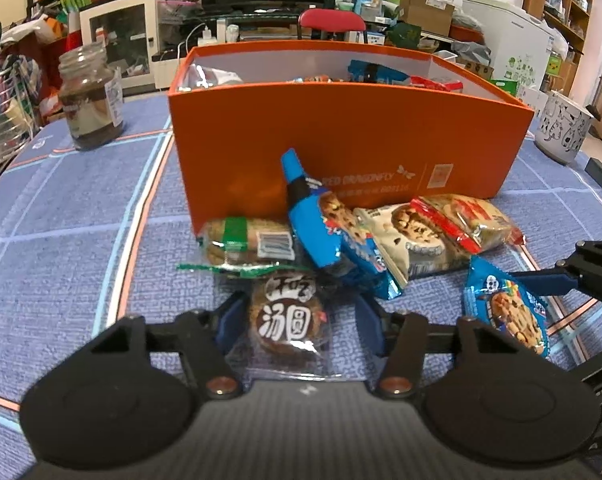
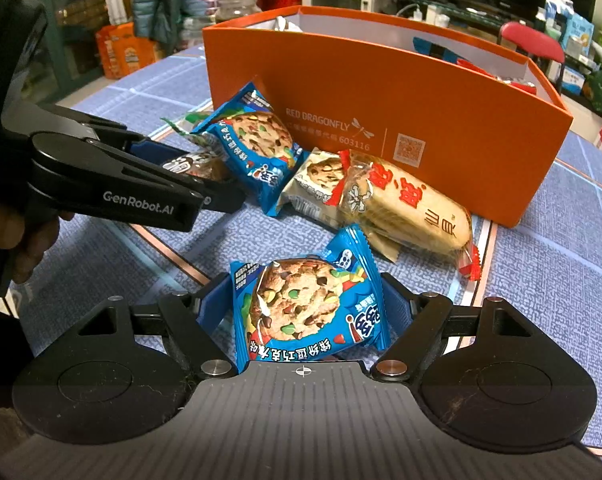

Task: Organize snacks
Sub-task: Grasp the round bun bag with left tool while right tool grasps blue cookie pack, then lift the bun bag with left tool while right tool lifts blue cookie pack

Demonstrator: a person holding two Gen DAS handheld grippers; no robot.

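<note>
An orange box (image 1: 341,128) (image 2: 381,92) holds several snack packets. Loose snacks lie in front of it on the blue cloth. My left gripper (image 1: 297,312) has its fingers on both sides of a clear packet with a brown cookie (image 1: 287,318), closed on it. My right gripper (image 2: 305,304) is closed on a blue chocolate-chip cookie packet (image 2: 307,308), which also shows in the left wrist view (image 1: 509,312). Another blue cookie packet (image 1: 321,224) (image 2: 257,140) leans against the box. A red-and-yellow cracker packet (image 1: 465,218) (image 2: 405,204), a beige cookie packet (image 1: 409,236) (image 2: 313,184) and a green-banded packet (image 1: 245,240) lie nearby.
A glass jar (image 1: 91,100) stands at the left on the blue checked tablecloth (image 1: 69,220). A white patterned cup (image 1: 563,128) stands at the table's right edge. The left gripper body (image 2: 113,176) reaches in from the left in the right wrist view. Cluttered shelves and a red chair (image 1: 331,22) are behind.
</note>
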